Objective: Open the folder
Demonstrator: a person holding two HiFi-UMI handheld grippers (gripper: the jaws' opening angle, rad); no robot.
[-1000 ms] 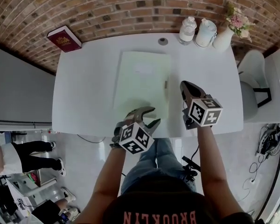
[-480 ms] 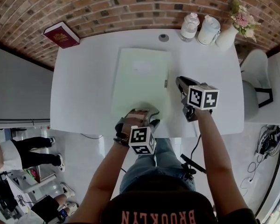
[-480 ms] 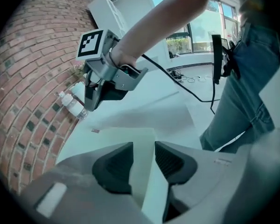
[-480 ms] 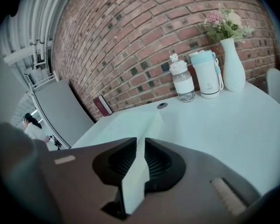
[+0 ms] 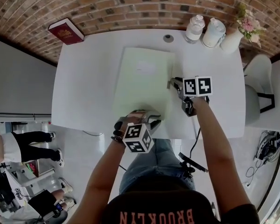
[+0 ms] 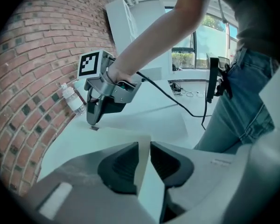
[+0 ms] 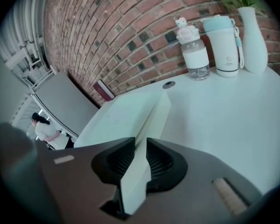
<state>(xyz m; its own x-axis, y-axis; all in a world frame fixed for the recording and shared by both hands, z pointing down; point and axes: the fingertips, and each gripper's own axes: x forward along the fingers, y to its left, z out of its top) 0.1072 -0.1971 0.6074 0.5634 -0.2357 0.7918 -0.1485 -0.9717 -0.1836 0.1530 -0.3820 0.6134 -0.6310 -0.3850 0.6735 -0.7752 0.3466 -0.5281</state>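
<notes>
A: Where's the folder (image 5: 142,80)?
B: On the table (image 5: 84,92) — head view hides both grips.
A: And the gripper views?
B: Left gripper (image 6: 143,148), just closing, pinches its near corner; right gripper (image 7: 141,143) clamps its right edge.

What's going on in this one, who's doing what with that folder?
A person has a hand-held gripper in each hand and is working on a pale green folder that lies on a white table. The left hand-held gripper has just been closing its jaws, which now pinch the folder's near edge. The right hand-held gripper is clamped on the folder's right edge. The folder lies flat and looks closed; the cover is not yet lifted.
</notes>
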